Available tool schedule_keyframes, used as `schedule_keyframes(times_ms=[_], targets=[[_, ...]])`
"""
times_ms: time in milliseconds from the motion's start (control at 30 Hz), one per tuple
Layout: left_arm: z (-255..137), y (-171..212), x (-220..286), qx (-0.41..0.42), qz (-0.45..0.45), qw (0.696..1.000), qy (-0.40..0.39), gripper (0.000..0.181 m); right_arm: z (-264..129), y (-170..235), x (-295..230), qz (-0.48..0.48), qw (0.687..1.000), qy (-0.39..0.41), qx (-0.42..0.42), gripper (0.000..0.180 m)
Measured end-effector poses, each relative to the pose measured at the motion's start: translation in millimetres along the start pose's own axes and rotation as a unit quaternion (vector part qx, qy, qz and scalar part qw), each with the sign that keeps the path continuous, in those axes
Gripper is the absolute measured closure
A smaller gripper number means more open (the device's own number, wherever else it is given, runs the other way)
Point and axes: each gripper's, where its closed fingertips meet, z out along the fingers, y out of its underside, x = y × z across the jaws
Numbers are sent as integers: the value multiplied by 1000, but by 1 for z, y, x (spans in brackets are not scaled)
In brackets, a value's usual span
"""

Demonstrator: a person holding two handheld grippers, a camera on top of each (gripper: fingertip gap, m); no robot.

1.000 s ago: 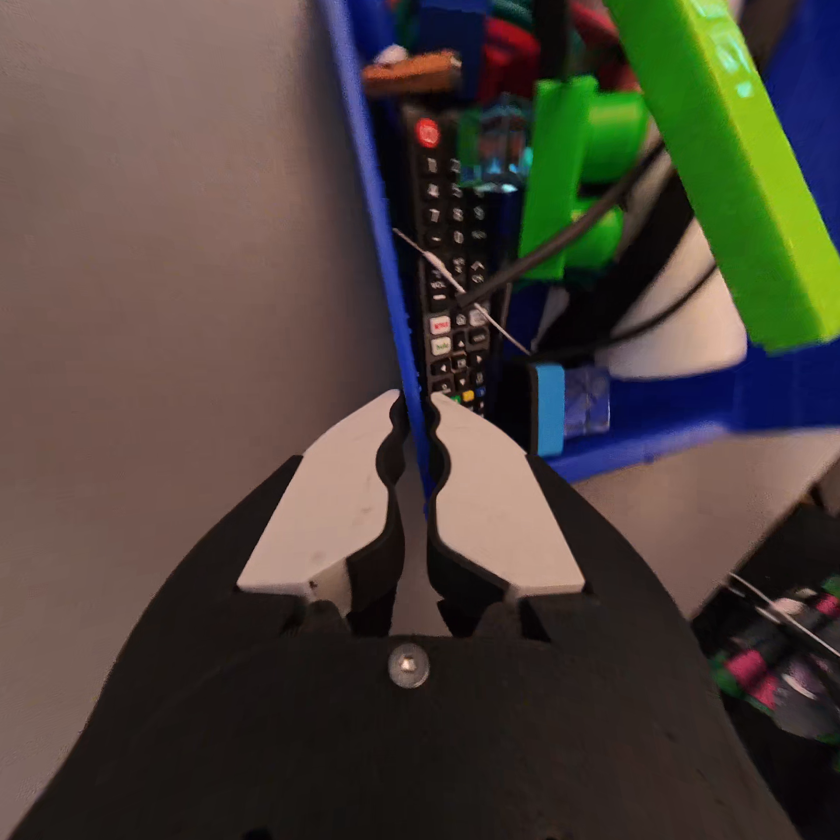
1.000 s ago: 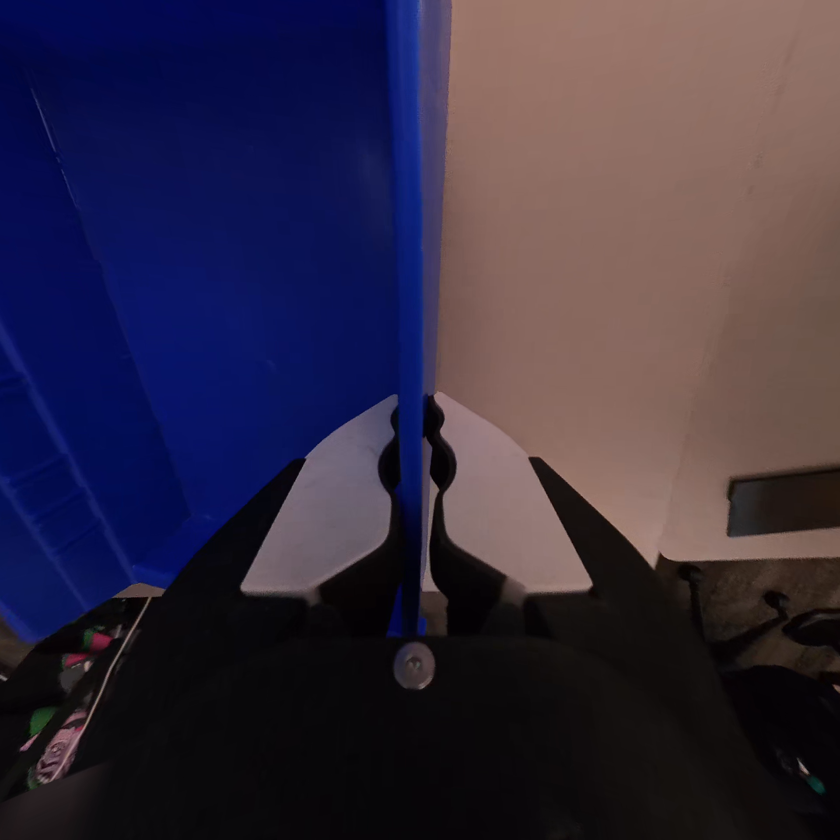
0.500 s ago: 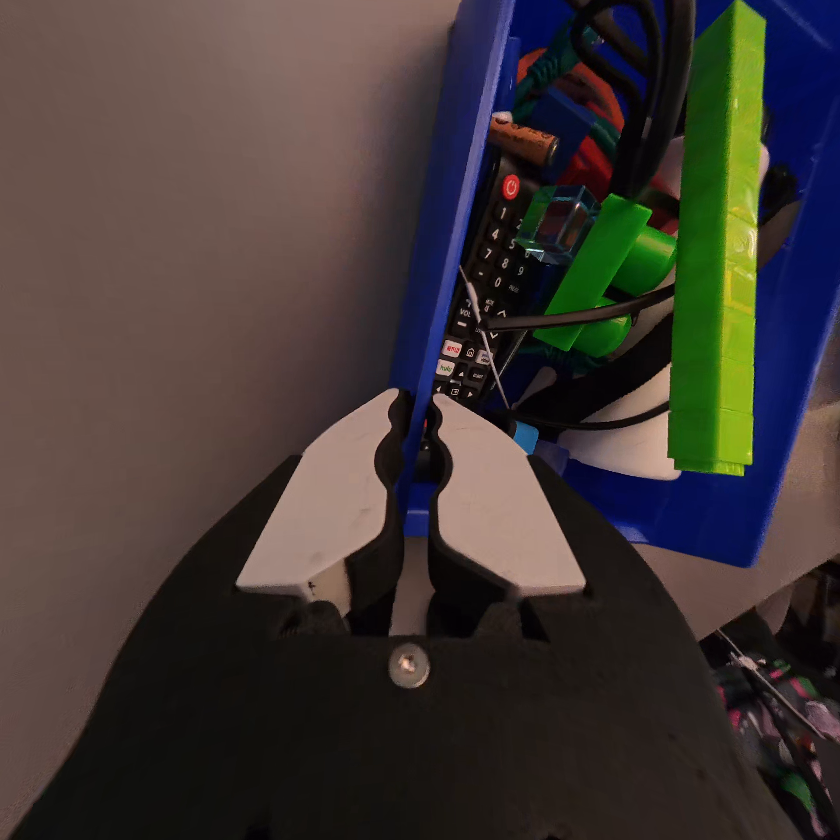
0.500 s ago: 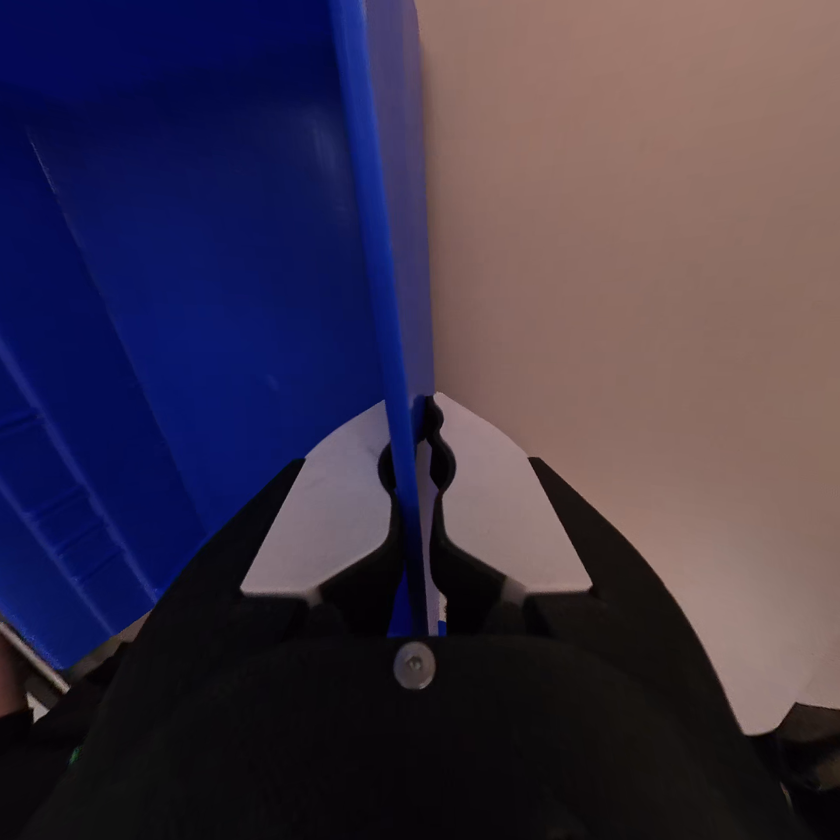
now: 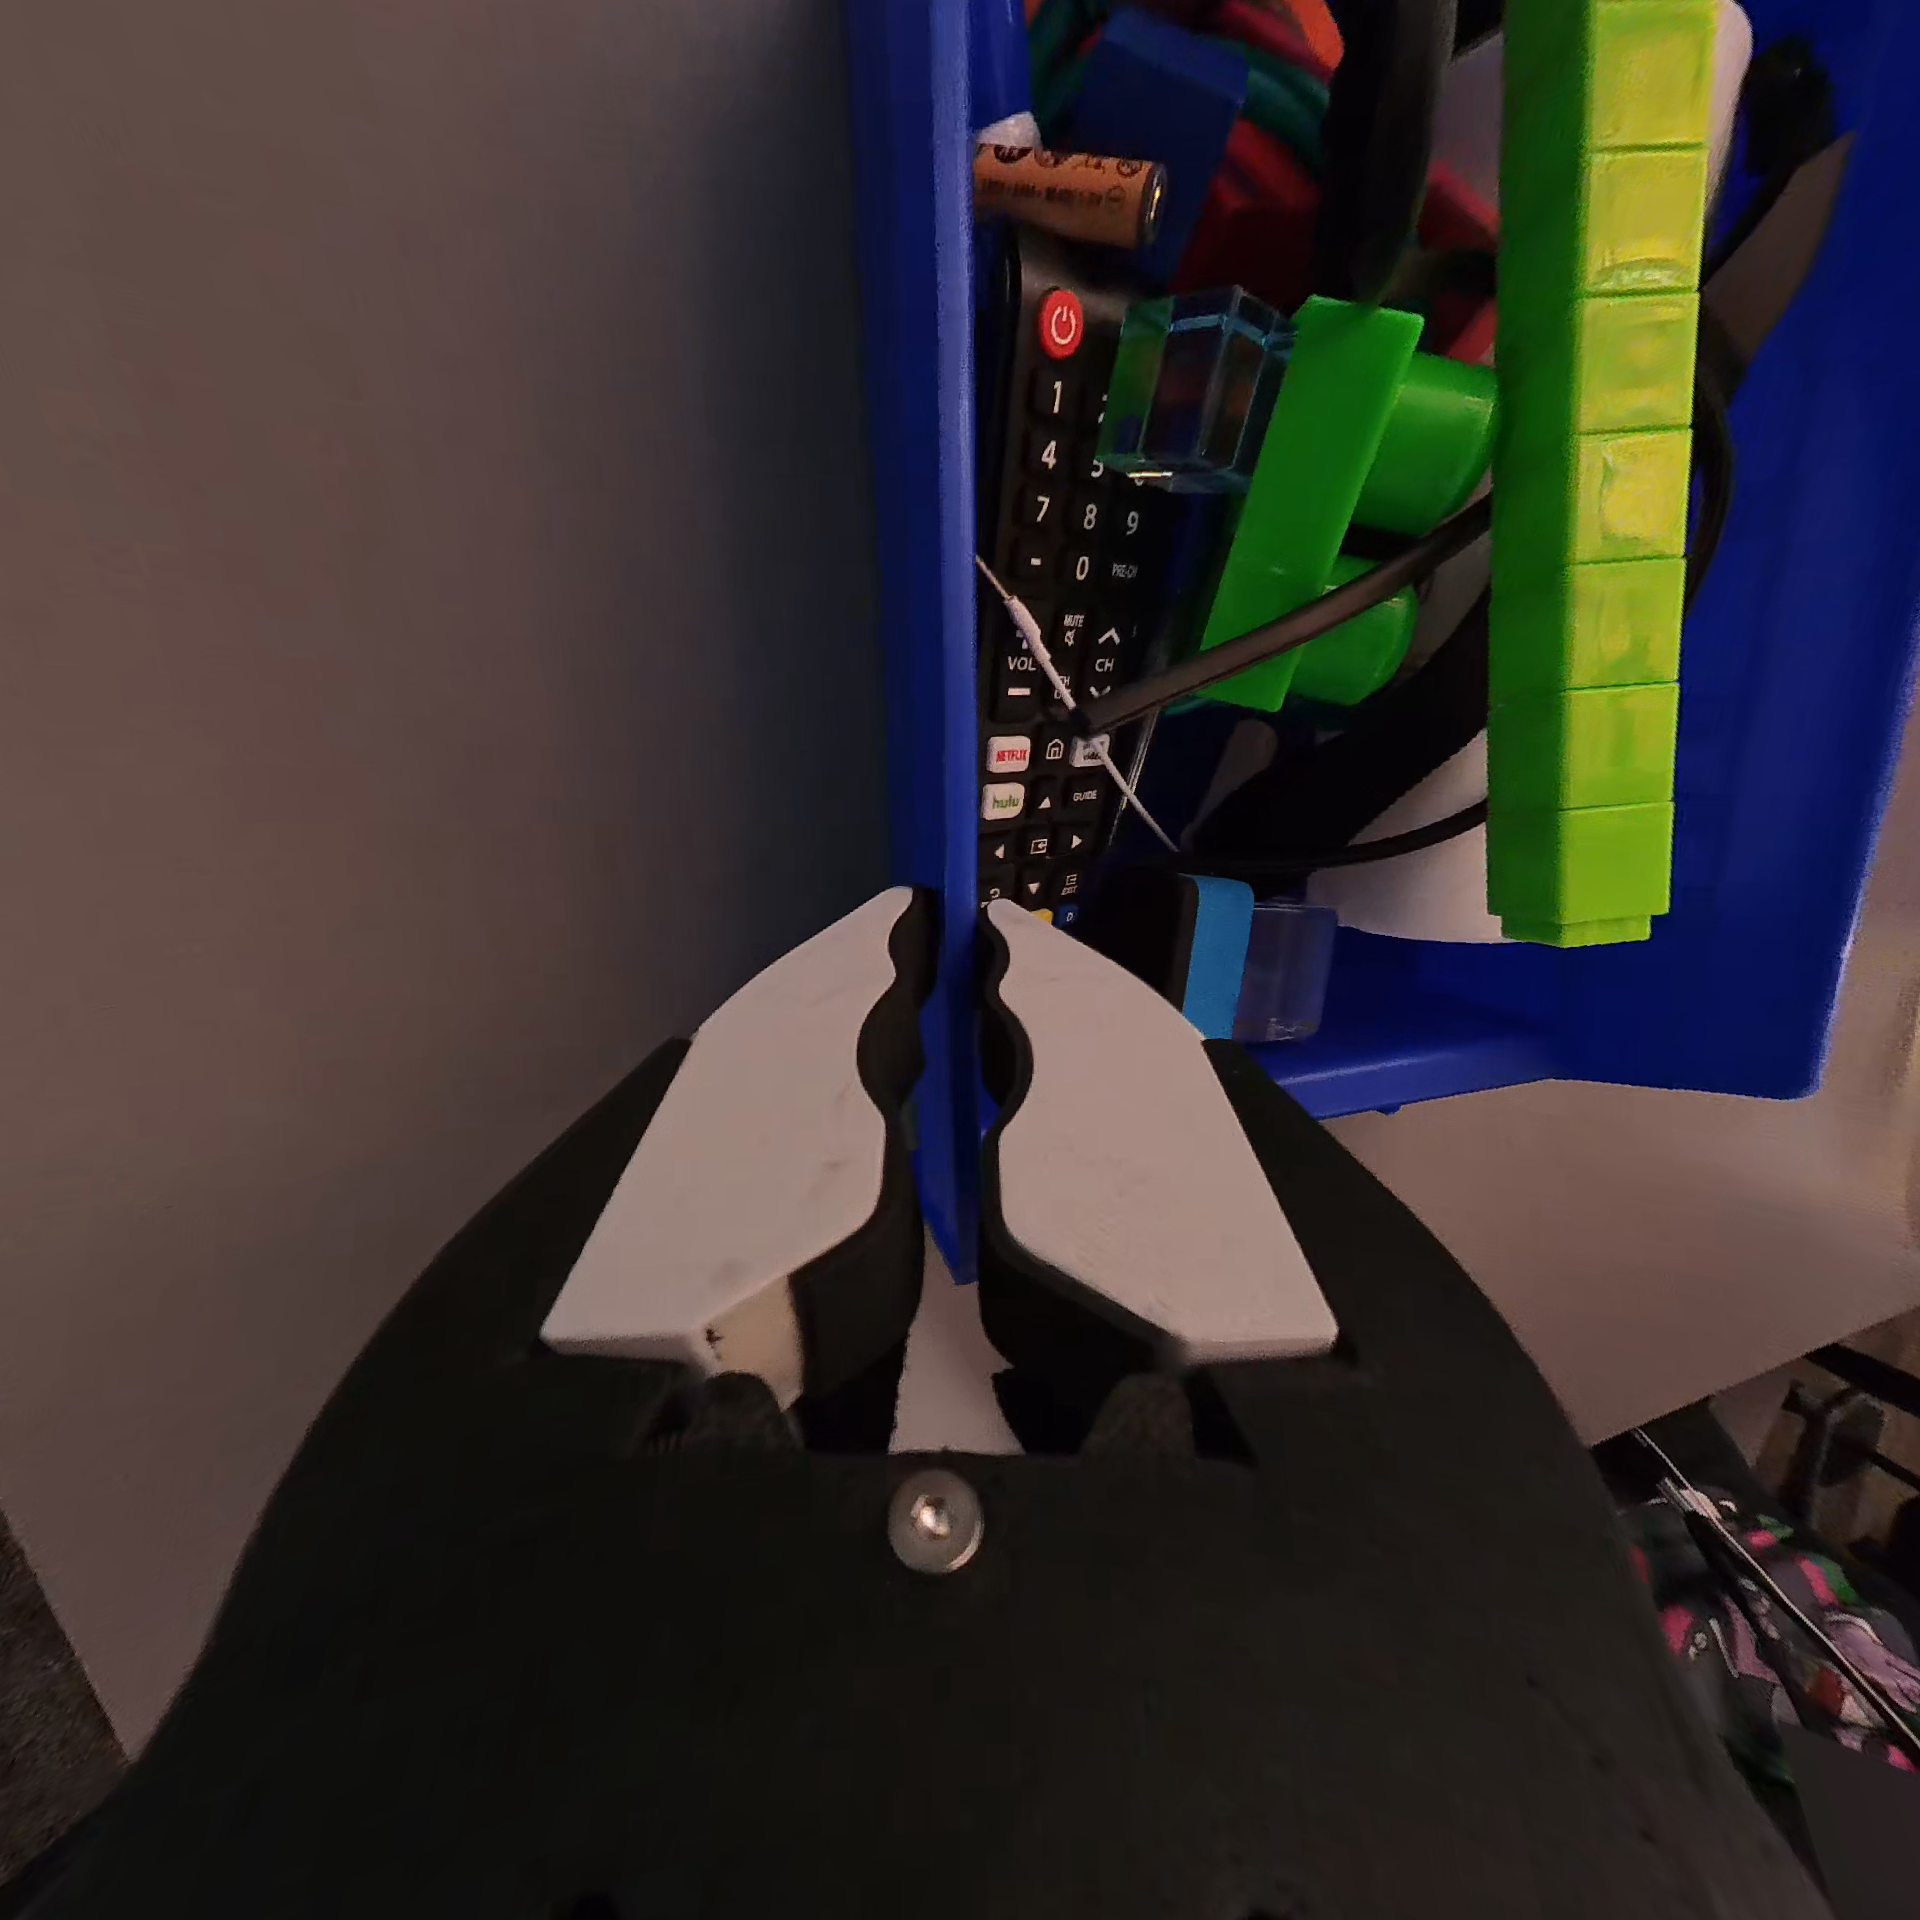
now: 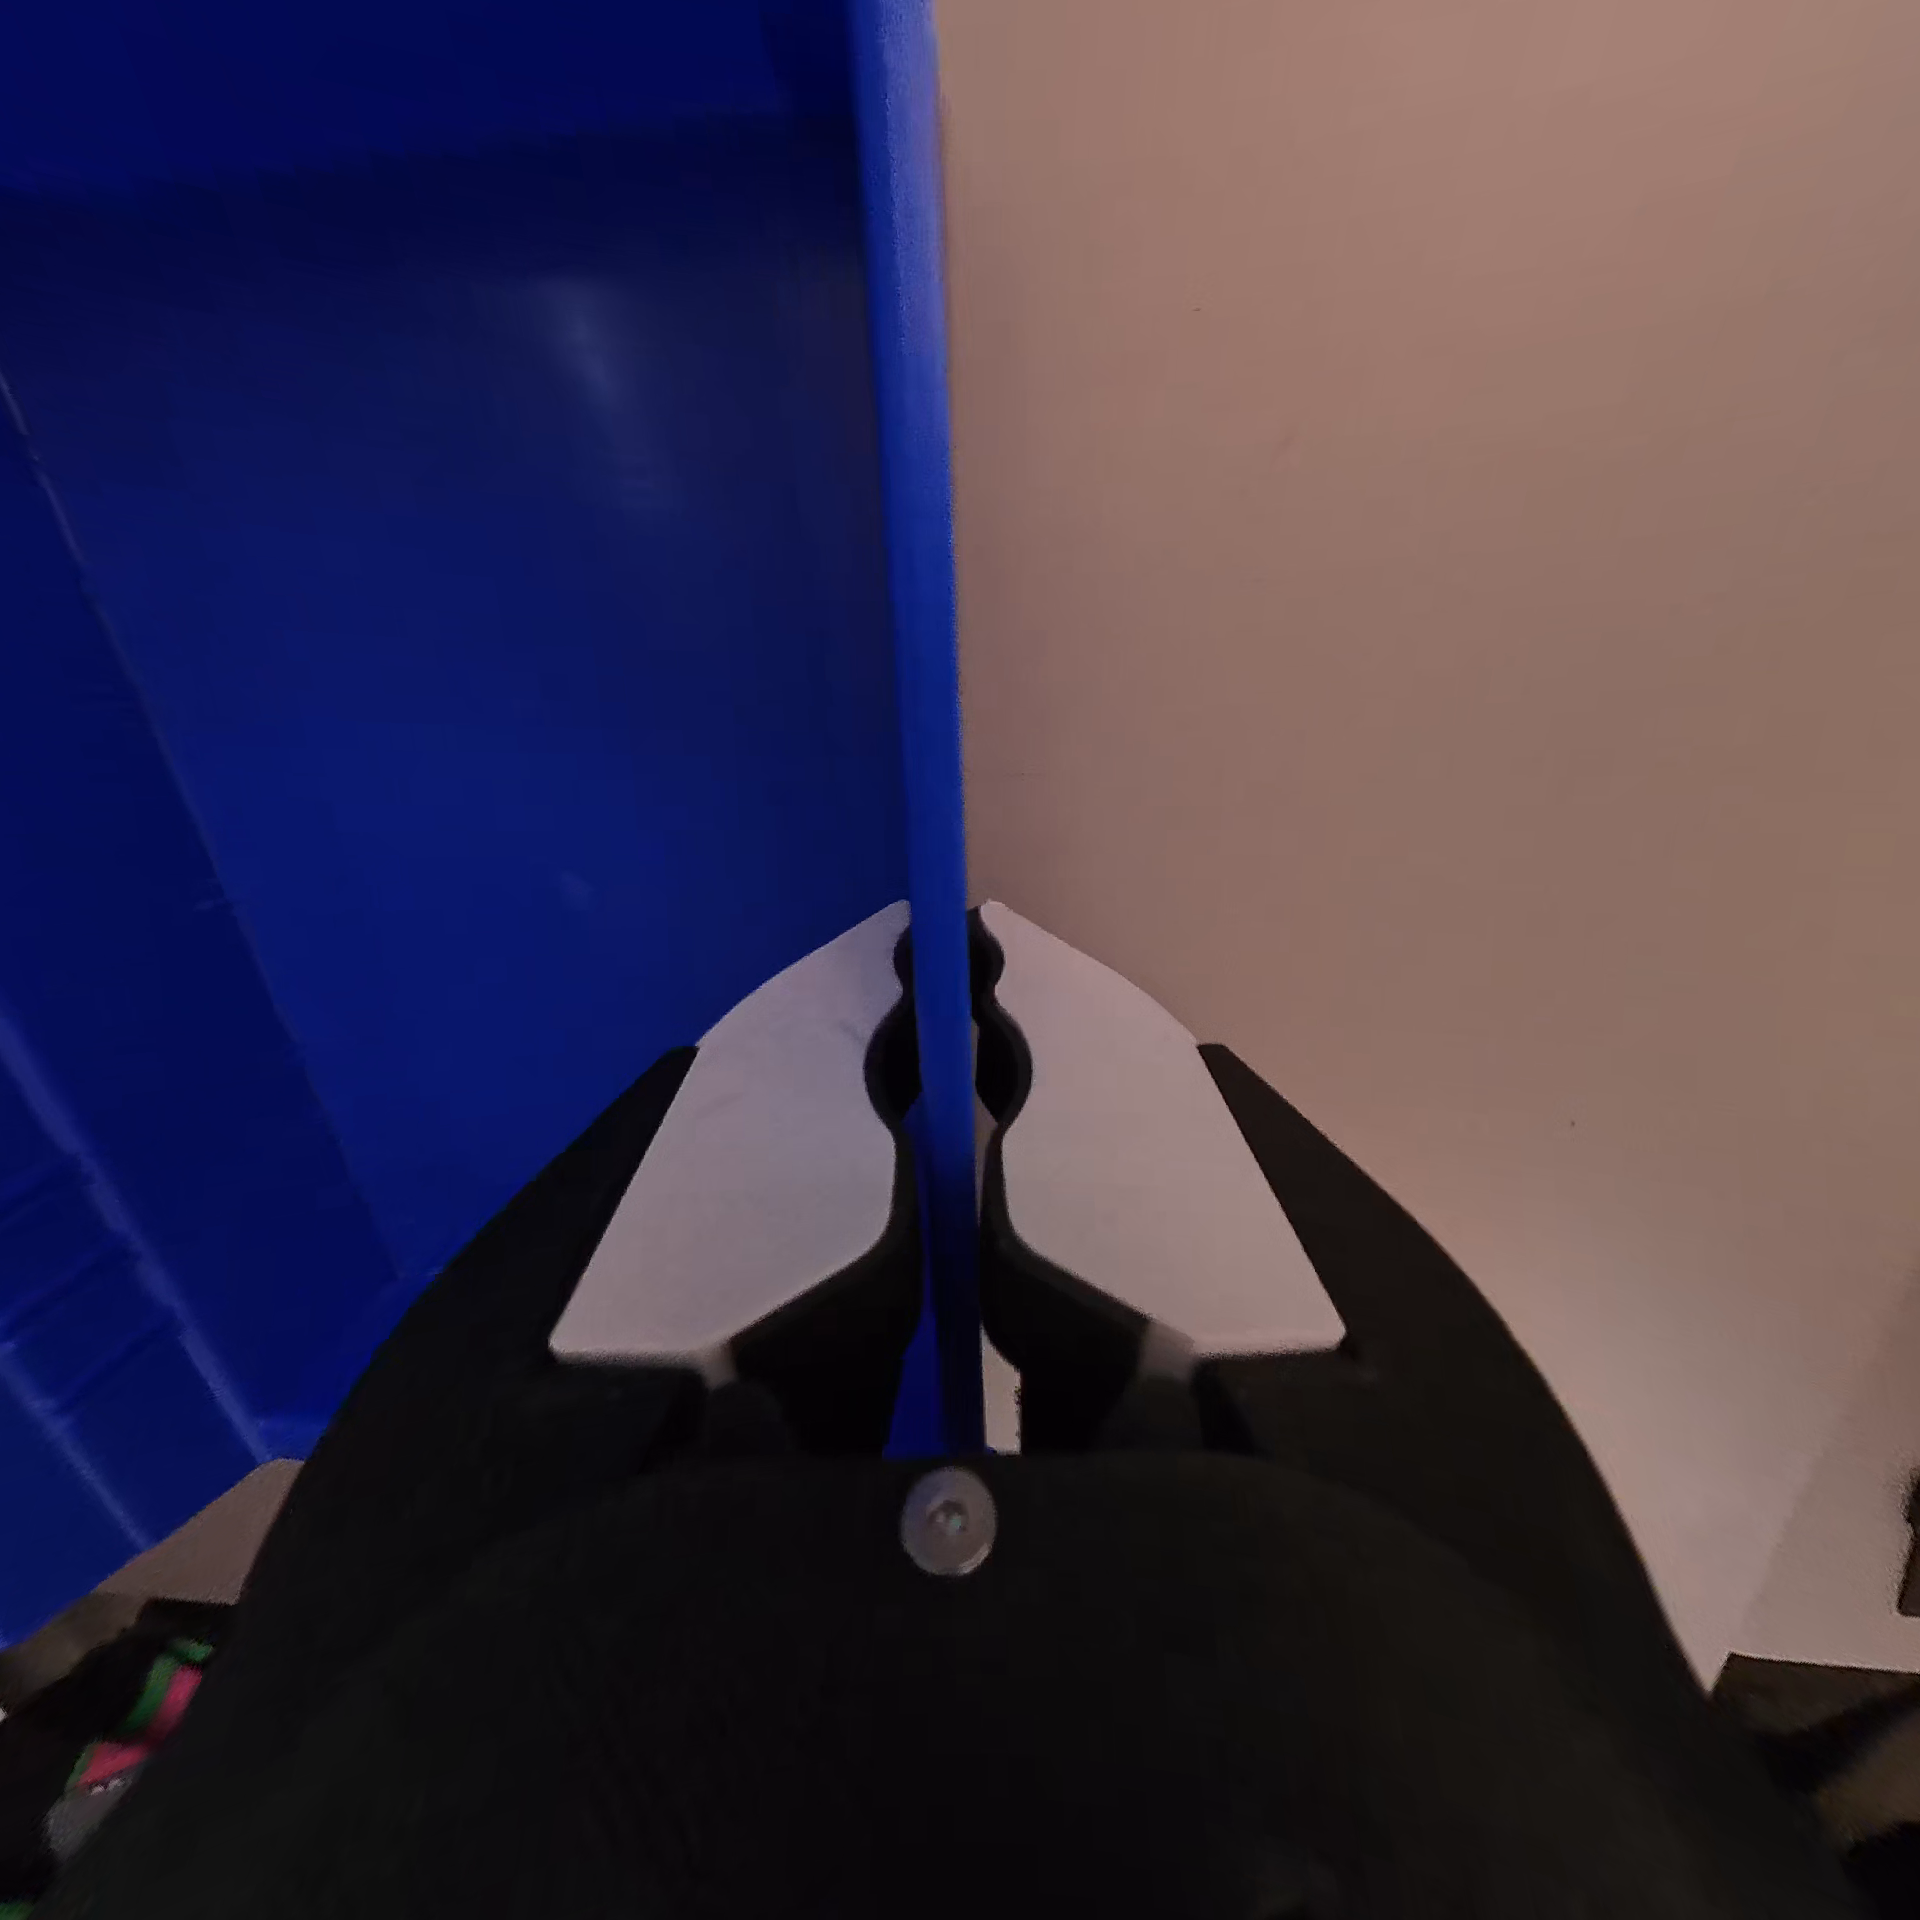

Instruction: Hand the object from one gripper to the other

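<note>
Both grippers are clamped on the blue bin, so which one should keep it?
Probably right. The right hand-held gripper has the bin wall deep in its jaws; the left hand-held gripper pinches only a corner.

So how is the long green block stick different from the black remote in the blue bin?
The green block stick is bright, plain and made of stacked cubes; the black remote is dark and covered in buttons. The stick lies on top in full view; the remote sits along the blue bin wall, partly covered. Both are long and lie lengthwise.

Each hand-held gripper has white wavy-edged fingers, black body, silver centre screw.
</note>
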Motion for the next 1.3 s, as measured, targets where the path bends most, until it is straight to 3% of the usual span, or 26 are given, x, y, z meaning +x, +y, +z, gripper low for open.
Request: schedule_keyframes(times_ms=[333,467,533,600,667,733,833,933,1033,1100,1200,1300], targets=[[-9,3,-3,-9,-40,998,-37,174,-1,1,-4,-3,1000,-13,4,166],[-57,-22,5,103,-66,989,-82,159,-19,2,-16,-2,998,-56,15,140],[-79,-51,47,197,-13,980,-34,152,-40,-8,-15,-7,997,-47,62,135],[-82,-67,89,236,46,971,4,152,-67,-20,-17,-10,991,-34,127,135],[-54,-61,111,182,86,979,8,153,-101,-34,-34,-20,976,-55,209,134],[-24,-52,109,99,94,990,-28,136,-138,-45,-59,-40,950,-85,298,136],[3,-54,116,64,95,993,-4,132,-168,-56,-88,-51,916,-110,381,139],[17,-49,109,31,71,997,2,125,-150,-51,-93,-77,924,-66,369,137],[27,-40,106,-6,63,998,11,126,-133,-55,-73,-132,929,26,345,133],[32,-38,107,-20,64,998,21,134,-118,-52,-61,-145,934,32,326,139],[37,-34,107,-36,66,997,14,148,-85,-29,-32,-100,967,21,234,137],[44,-24,108,-67,69,995,15,155,-65,-13,0,-56,980,51,184,139]])
